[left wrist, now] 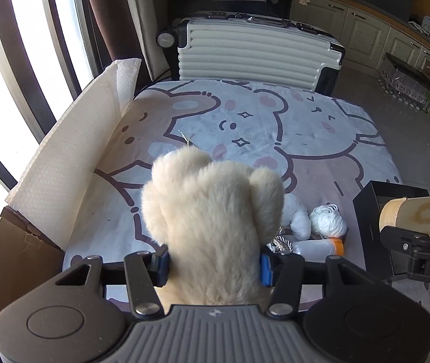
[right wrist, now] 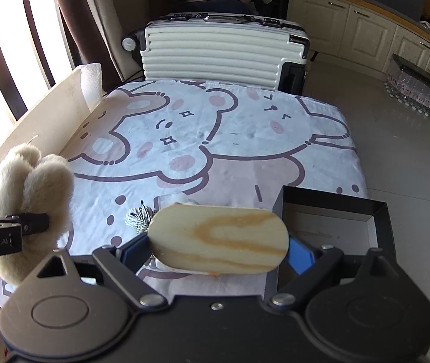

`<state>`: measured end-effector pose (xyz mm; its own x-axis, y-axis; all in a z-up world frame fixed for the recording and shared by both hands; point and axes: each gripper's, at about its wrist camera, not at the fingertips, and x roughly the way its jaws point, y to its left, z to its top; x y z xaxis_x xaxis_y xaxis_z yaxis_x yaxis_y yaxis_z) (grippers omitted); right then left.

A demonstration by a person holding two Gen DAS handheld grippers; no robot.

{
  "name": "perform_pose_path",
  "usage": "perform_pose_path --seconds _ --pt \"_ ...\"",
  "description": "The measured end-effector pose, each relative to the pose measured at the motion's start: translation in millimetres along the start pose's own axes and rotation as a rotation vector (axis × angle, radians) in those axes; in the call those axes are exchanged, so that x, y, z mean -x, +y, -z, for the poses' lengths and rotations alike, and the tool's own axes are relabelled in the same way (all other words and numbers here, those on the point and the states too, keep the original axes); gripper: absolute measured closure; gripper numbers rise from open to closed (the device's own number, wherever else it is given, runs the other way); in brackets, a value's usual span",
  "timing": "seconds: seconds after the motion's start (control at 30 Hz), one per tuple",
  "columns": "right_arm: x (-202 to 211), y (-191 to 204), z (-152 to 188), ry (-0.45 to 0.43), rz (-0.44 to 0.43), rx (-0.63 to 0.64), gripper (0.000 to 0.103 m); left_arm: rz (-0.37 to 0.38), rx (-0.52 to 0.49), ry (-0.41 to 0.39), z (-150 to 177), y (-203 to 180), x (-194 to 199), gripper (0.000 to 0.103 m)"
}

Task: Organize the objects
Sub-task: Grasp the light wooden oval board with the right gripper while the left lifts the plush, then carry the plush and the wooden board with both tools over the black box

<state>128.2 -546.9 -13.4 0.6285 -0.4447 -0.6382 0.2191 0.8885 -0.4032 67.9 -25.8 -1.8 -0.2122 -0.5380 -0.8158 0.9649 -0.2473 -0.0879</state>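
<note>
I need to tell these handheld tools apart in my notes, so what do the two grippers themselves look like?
Both share one design: matte black linkage arms with silver rivets, round black housings either side, and blue pads on the fingers. The left gripper has a grey ribbed plate at its base. The right gripper has a plain black base; white lettering runs along its side. No cables or sleeves are visible.

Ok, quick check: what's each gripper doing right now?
Left gripper: shut on the cream plush toy.
Right gripper: shut on the oval wooden block, beside the open black box.
</note>
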Motion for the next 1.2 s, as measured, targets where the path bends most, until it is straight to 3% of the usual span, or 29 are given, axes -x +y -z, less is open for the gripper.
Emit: perform_pose_path --seconds 0.23,0.53,1.2 --pt "10 0 -13 -0.013 0.016 -0.003 0.010 0.002 0.014 0.001 -1 3 1 0.049" --pt "18 -21 -17 -0.018 0.067 -0.027 0.010 0.055 -0.027 -0.017 -6 -20 6 0.049" --pt "59 -127 -5 -0.033 0.228 -0.164 0.010 0.211 -0.220 -0.022 -11 -138 8 0.049"
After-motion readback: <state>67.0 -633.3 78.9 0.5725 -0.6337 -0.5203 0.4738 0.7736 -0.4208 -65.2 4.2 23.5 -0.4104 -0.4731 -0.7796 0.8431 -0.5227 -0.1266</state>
